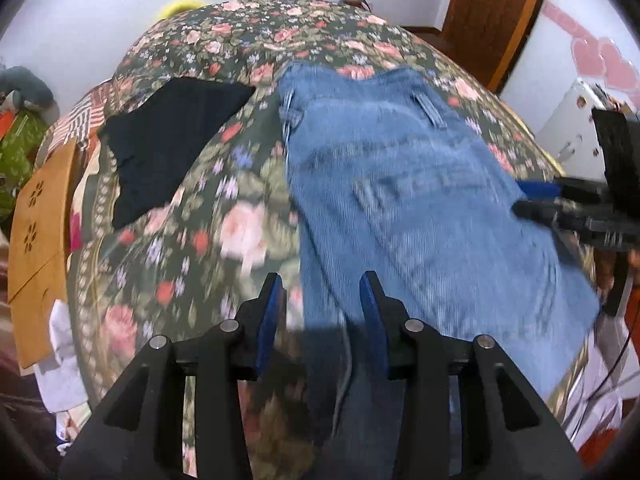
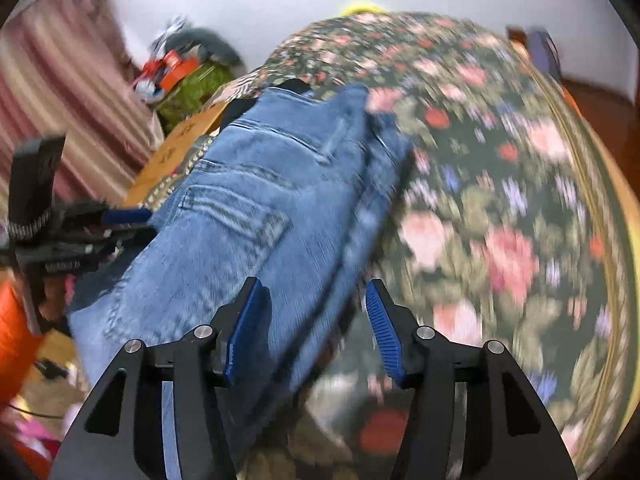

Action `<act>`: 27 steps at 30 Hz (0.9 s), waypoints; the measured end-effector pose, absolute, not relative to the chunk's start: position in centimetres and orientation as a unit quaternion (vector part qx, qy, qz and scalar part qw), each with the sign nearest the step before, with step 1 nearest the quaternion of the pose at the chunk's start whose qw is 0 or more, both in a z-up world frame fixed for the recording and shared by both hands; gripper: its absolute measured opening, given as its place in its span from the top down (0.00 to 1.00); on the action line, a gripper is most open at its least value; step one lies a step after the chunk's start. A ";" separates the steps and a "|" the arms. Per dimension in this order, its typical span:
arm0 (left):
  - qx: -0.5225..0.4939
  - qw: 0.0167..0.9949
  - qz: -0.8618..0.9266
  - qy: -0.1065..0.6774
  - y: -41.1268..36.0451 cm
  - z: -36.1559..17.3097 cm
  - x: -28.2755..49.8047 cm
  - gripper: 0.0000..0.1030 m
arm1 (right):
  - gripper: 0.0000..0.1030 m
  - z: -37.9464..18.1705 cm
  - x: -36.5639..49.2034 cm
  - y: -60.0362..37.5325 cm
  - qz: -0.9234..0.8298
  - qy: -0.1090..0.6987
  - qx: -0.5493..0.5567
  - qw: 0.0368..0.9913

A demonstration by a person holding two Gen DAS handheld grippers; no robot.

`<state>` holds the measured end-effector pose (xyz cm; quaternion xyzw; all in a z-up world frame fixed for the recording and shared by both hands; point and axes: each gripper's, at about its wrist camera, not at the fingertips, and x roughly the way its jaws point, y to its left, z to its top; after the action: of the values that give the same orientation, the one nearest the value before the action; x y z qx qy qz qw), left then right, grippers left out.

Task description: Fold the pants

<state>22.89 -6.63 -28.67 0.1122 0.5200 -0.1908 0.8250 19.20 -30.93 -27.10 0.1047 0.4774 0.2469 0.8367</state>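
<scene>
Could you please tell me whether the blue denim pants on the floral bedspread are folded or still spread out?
Folded, at least partly: the blue denim pants lie doubled on the floral bedspread, a second denim layer edging out beneath the waistband.

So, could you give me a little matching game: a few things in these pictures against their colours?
Things:
1. jeans
2. bedspread
3. garment left of the jeans
4. door

Colours:
A. floral green and pink
B. brown
C. blue
D. black

Pairs: 1-C, 2-A, 3-D, 4-B
</scene>
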 end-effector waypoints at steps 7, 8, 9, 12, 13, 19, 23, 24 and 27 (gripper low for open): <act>0.095 0.846 -0.172 0.495 -4.9 -25.9 22.7 0.55 | 0.51 -24.7 17.9 -33.4 0.204 0.473 0.107 0.850; 0.087 0.850 -0.171 0.490 -4.9 -25.5 23.3 0.46 | 0.50 -24.2 18.0 -33.6 0.202 0.468 0.111 0.853; 0.079 0.854 -0.169 0.486 -5.0 -25.2 24.0 0.38 | 0.48 -23.5 18.2 -33.6 0.201 0.463 0.114 0.856; 0.068 0.852 -0.182 0.486 -6.1 -25.0 26.3 0.35 | 0.34 -22.8 19.0 -32.9 0.197 0.450 0.113 0.864; 0.068 0.848 -0.189 0.491 -6.4 -25.3 26.9 0.35 | 0.30 -22.9 19.0 -32.7 0.197 0.449 0.112 0.864; 0.056 0.797 -0.222 0.559 -8.7 -29.2 29.9 0.35 | 0.29 -27.3 21.3 -31.7 0.206 0.505 0.167 0.821; 0.054 0.783 -0.231 0.575 -9.5 -30.5 31.2 0.22 | 0.26 -29.0 22.5 -31.6 0.236 0.516 0.200 0.799; 0.050 0.778 -0.236 0.580 -9.5 -30.7 31.4 0.22 | 0.26 -28.9 22.8 -31.5 0.244 0.518 0.198 0.796; 0.014 0.752 -0.254 0.609 -9.6 -31.8 33.1 0.19 | 0.25 -29.1 23.7 -31.5 0.262 0.526 0.199 0.784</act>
<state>33.09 -9.56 -31.77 0.0137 0.6086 -0.2536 0.7517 23.68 -31.45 -29.13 0.1993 0.5257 0.2622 0.7844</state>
